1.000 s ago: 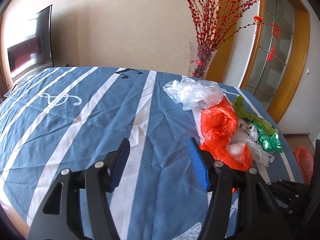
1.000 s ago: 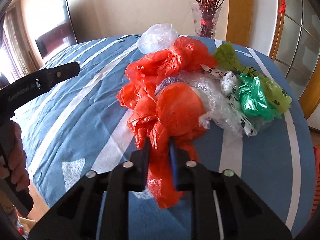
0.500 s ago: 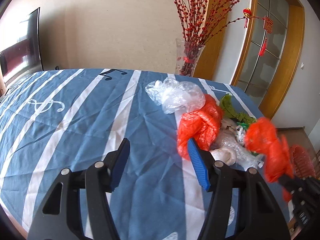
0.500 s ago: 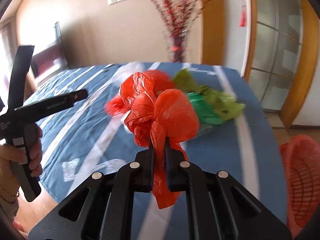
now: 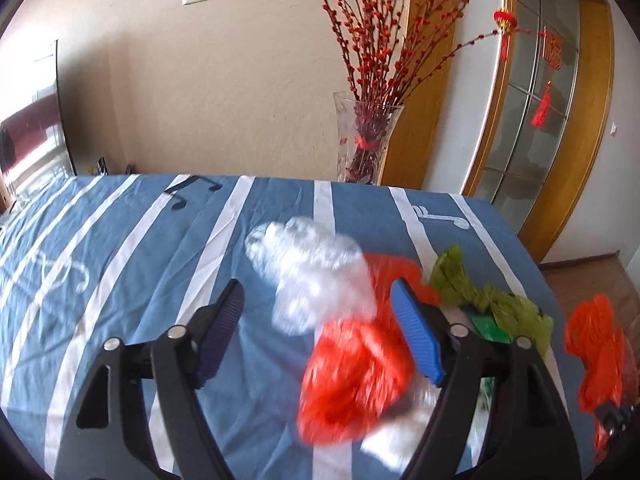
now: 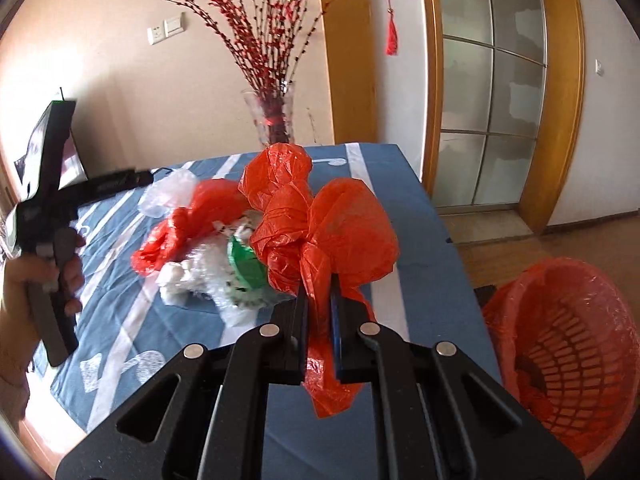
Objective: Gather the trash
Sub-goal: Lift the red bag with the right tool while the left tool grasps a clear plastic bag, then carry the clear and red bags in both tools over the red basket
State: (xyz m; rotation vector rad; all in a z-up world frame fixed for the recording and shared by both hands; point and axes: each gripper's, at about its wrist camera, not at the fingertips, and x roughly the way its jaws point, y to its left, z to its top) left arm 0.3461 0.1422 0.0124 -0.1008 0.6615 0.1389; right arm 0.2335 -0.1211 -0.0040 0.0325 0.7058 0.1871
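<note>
My right gripper [image 6: 318, 300] is shut on a crumpled orange plastic bag [image 6: 328, 232] and holds it in the air above the table's right side. In the left wrist view this bag [image 5: 596, 352] hangs at the far right. An orange basket [image 6: 560, 344] lined with orange plastic stands on the floor to the right. My left gripper [image 5: 320, 326] hovers over the pile, its jaws opening, the pads pressing on nothing. Beyond its fingers lie a clear bag [image 5: 312, 276], another orange bag [image 5: 352, 376] and a green bag [image 5: 492, 304].
A blue tablecloth with white stripes [image 5: 120, 260] covers the table. A glass vase of red branches [image 5: 366, 140] stands behind its far edge. A dark screen [image 5: 28, 132] is at the left, and a glazed door [image 6: 492, 100] and wooden floor at the right. A person's hand [image 6: 24, 284] holds the left tool.
The right gripper lifted its orange bag off the pile and swung right, bringing the basket into view. The left gripper moved right over the pile and its jaws widened.
</note>
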